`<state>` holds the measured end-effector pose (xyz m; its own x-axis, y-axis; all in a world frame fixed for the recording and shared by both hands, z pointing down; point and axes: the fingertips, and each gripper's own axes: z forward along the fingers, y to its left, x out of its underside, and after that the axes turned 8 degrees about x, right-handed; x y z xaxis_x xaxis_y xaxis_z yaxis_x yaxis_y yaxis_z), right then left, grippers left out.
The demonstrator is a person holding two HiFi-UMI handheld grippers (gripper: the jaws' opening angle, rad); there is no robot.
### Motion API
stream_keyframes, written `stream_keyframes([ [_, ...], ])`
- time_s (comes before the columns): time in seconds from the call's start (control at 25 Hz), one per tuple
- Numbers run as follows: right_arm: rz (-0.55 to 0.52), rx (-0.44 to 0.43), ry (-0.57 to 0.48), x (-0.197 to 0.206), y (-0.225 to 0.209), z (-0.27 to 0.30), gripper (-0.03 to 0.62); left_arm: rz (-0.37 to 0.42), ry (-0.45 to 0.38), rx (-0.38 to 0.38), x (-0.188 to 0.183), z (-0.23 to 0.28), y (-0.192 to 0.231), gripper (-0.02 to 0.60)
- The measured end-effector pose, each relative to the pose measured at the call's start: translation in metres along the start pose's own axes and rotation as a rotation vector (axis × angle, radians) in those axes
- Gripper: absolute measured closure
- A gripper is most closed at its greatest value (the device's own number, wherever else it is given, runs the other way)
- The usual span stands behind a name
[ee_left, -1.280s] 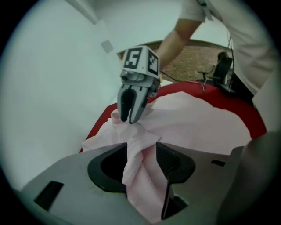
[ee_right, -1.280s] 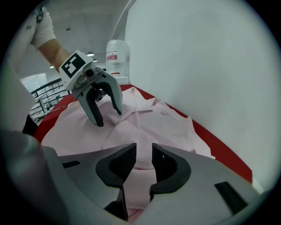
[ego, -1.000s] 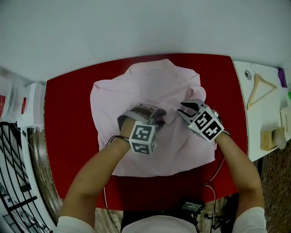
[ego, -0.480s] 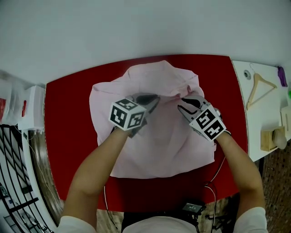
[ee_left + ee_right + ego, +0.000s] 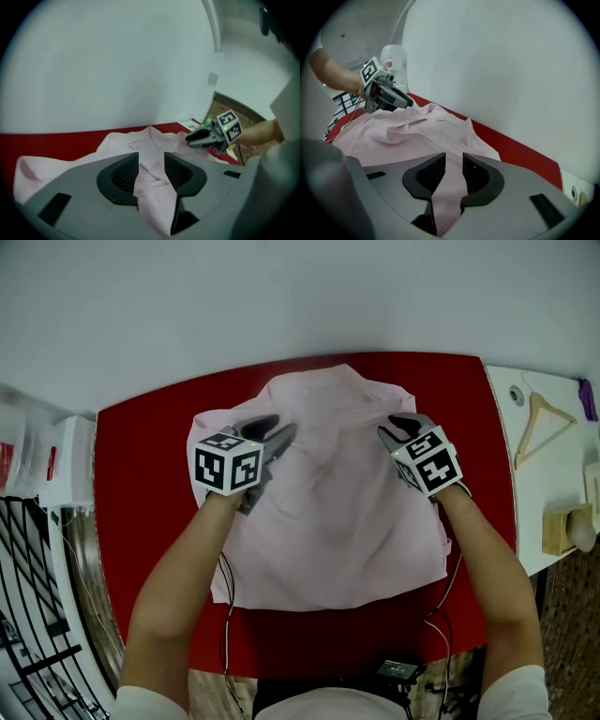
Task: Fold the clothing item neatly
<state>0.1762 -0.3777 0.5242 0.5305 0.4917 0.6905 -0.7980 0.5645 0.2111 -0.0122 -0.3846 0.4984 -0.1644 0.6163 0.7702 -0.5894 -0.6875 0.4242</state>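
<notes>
Okay: pink shirt (image 5: 328, 502) lies spread across the middle of the red table (image 5: 141, 465), collar end toward the far edge, hem toward the near edge. The left gripper (image 5: 272, 434) sits at the shirt's far-left corner. Its jaws have just been opening and stand apart, with a loose fold of the cloth between them. The right gripper (image 5: 403, 426) is at the far-right corner, jaws clamped on a strip of shirt fabric. The two grippers are well apart, with rumpled cloth raised between them. A bare red band runs down the table's left edge. A narrower one runs along the right edge, and another along the near edge below the hem. The collar nearly reaches the far edge, where a white wall stands. A white side surface butts the table's right edge, with a wooden hanger (image 5: 539, 423) on it. A black wire rack (image 5: 28, 596) stands off the left edge.
</notes>
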Motion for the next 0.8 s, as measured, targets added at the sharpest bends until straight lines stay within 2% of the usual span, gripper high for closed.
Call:
stream_keyframes([
  [0.12, 0.058, 0.028, -0.029, 0.002, -0.024, -0.013, 0.485, 0.116, 0.041, -0.063, 0.012, -0.045, 0.021, 0.43],
  [0.24, 0.073, 0.034, -0.016, 0.018, -0.04, -0.022, 0.483, 0.142, 0.054, -0.16, 0.031, -0.105, 0.051, 0.43],
  [0.32, 0.069, 0.041, 0.023, 0.033, -0.048, -0.018, 0.48, 0.092, 0.066, -0.237, 0.051, -0.144, 0.075, 0.43],
  [0.4, 0.083, 0.054, 0.053, 0.043, -0.054, -0.013, 0.48, -0.012, 0.084, -0.281, 0.076, -0.169, 0.097, 0.43],
  [0.52, 0.089, 0.079, 0.104, 0.053, -0.058, -0.003, 0.482, -0.174, 0.111, -0.259, 0.109, -0.172, 0.11, 0.43],
  [0.6, 0.094, 0.087, 0.126, 0.055, -0.059, -0.001, 0.503, -0.205, 0.154, -0.238, 0.122, -0.162, 0.11, 0.426],
  [0.68, 0.128, 0.091, 0.124, 0.051, -0.063, -0.004, 0.539, -0.202, 0.2, -0.236, 0.127, -0.151, 0.111, 0.434],
  [0.76, 0.168, 0.096, 0.113, 0.045, -0.069, -0.007, 0.545, -0.214, 0.197, -0.246, 0.124, -0.149, 0.114, 0.527],
  [0.8, 0.188, 0.099, 0.107, 0.043, -0.072, -0.008, 0.545, -0.233, 0.173, -0.255, 0.122, -0.15, 0.116, 0.538],
])
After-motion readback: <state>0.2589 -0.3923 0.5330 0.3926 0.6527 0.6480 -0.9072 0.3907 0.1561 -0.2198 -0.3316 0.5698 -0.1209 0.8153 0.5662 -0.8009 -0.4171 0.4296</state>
